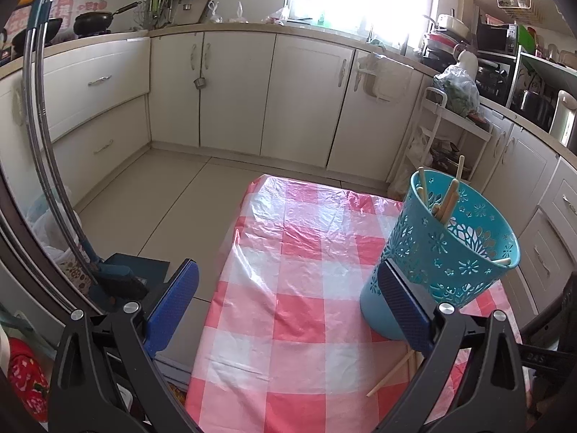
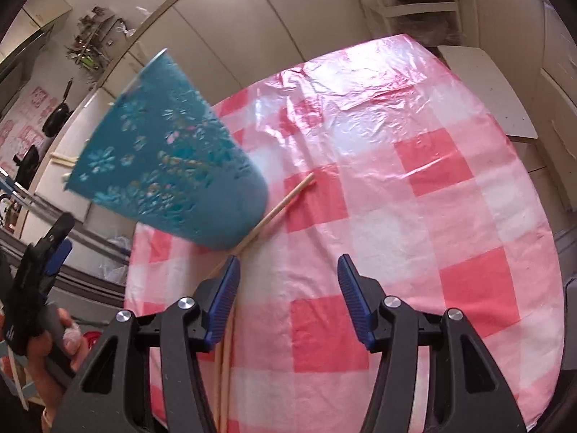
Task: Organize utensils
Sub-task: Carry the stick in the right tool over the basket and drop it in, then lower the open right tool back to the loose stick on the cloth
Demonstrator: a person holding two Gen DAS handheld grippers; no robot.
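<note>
A blue perforated basket (image 1: 450,249) stands tilted on the pink checked tablecloth (image 1: 288,288) and holds several wooden chopsticks (image 1: 447,198). My left gripper (image 1: 288,310) is open and empty; its right finger pad (image 1: 404,306) is against the basket's lower side. In the right wrist view the basket (image 2: 169,173) looks blurred and tilted. A loose chopstick (image 2: 285,198) lies on the cloth beside its base. More chopsticks (image 2: 225,361) lie under my right gripper's left finger. My right gripper (image 2: 288,288) is open and empty above the cloth.
White kitchen cabinets (image 1: 234,90) ring the room beyond the table. A white trolley (image 1: 443,137) with bags stands past the far right corner. The other gripper and hand (image 2: 39,288) show at the left of the right wrist view. A small white table (image 2: 487,86) stands beyond the cloth.
</note>
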